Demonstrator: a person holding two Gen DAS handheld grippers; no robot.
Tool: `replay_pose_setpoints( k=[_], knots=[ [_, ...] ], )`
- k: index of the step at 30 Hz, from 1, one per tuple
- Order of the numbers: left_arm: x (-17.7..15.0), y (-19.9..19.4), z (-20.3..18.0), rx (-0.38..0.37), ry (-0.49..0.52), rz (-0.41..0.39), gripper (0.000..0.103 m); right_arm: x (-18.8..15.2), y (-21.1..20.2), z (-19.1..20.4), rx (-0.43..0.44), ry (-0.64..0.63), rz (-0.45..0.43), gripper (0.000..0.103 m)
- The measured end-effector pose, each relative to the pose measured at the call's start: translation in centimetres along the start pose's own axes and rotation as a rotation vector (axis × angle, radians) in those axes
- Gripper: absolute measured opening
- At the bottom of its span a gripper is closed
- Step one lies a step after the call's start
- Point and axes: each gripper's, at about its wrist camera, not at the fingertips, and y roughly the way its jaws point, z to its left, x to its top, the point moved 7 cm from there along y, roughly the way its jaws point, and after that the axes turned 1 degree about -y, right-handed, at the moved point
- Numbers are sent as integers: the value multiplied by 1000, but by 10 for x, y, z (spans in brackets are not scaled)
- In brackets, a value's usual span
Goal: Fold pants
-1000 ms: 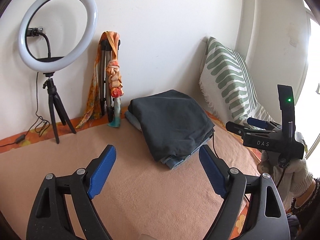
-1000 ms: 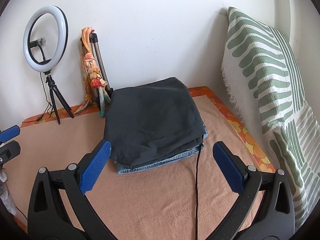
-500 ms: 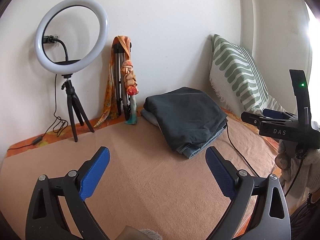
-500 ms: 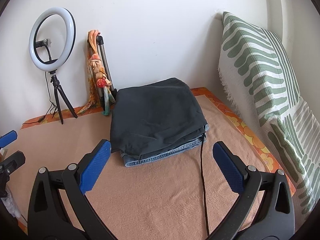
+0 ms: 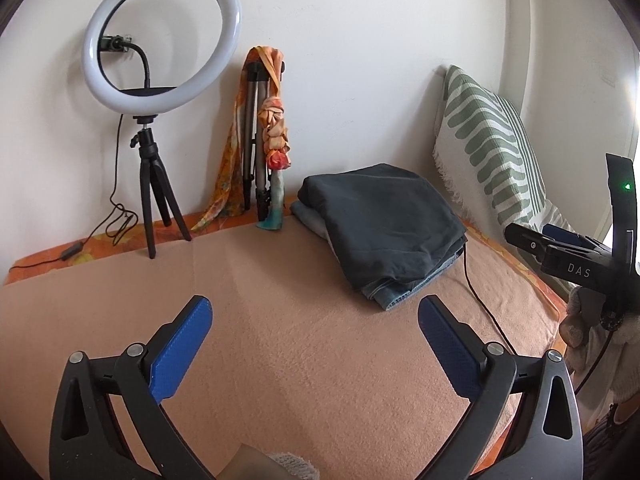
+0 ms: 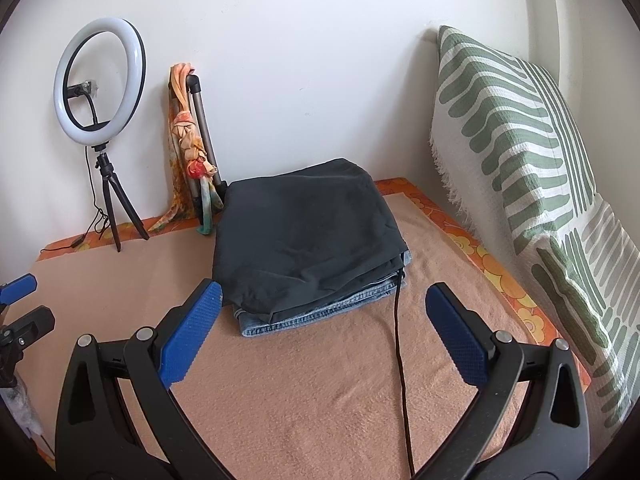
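We had both tools hovering with nothing in them: left gripper (image 5: 314, 346) had its blue fingers (image 5: 180, 354) spread wide over bare blanket (image 5: 320, 380), and right gripper (image 6: 322, 334) was equally spread, its left finger just in front of the stack's near corner but touching no cloth. The dark pants (image 6: 304, 240) sat folded into a flat rectangle on top of folded blue jeans (image 6: 320, 312), at the back right of the bed near the wall, just left of the green striped pillow (image 6: 520, 140). From the left wrist view the same stack (image 5: 384, 228) was well ahead and to the right, with the right gripper visible at the frame edge (image 5: 560, 248). We judged the fold on the dark pair as done and stacked, so this looked like the retreat or idle step after placement, or the gap before fetching another pair; no unfolded pants showed in either view. A black cable (image 6: 400, 360) ran across the blanket and appeared to tuck under the stack's right corner, so any next reach there needed to avoid snagging it. Ring light (image 5: 160, 40) and the scarf-wrapped tripod (image 5: 264, 140) stood against the wall, well clear of the work. If another pair was due, next move called for locating it outside these views first
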Motion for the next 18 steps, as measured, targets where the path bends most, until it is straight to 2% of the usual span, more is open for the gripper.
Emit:
replay_pose_setpoints(
  k=[3,7,18],
  knots=[
    [1,-3,3,4,-6,-9,102,-1,0,0,2,8,1,103],
    [4,-13,1,-7,10,-68,102,-2,0,3,7,8,2,103],
    [3,-14,-4,-5,33,-50,102,-4,-1,11,16,-9,1,103]
  ],
)
